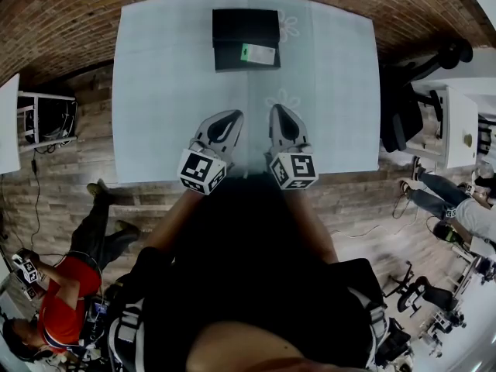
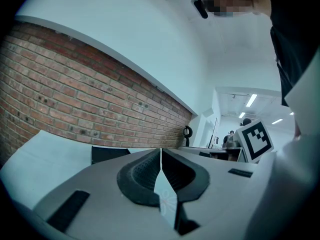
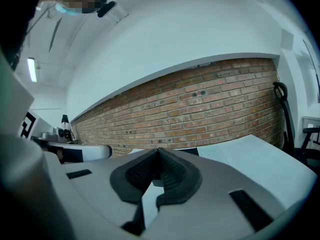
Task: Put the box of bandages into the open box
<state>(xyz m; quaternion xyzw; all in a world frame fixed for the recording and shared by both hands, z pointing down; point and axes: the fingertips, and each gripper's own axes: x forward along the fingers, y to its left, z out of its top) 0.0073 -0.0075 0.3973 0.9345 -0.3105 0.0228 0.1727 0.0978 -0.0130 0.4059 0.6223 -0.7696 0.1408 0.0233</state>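
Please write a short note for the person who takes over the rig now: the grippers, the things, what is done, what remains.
Left gripper: shut, empty, above the near edge of the table.
Right gripper: shut, empty, beside it.
Open box: black, at the table's far end.
Box of bandages: within the open box's outline, near-right part; truly inside or not, I cannot tell.
Done: perhaps the placing.
Left: check it.

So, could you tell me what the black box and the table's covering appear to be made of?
Black box: probably matte cardboard, going by its flat, dull faces and crisp edges, though plastic is possible. Table covering: likely a thin cloth or vinyl sheet, pale blue, with faint printed flowers and a centre crease.
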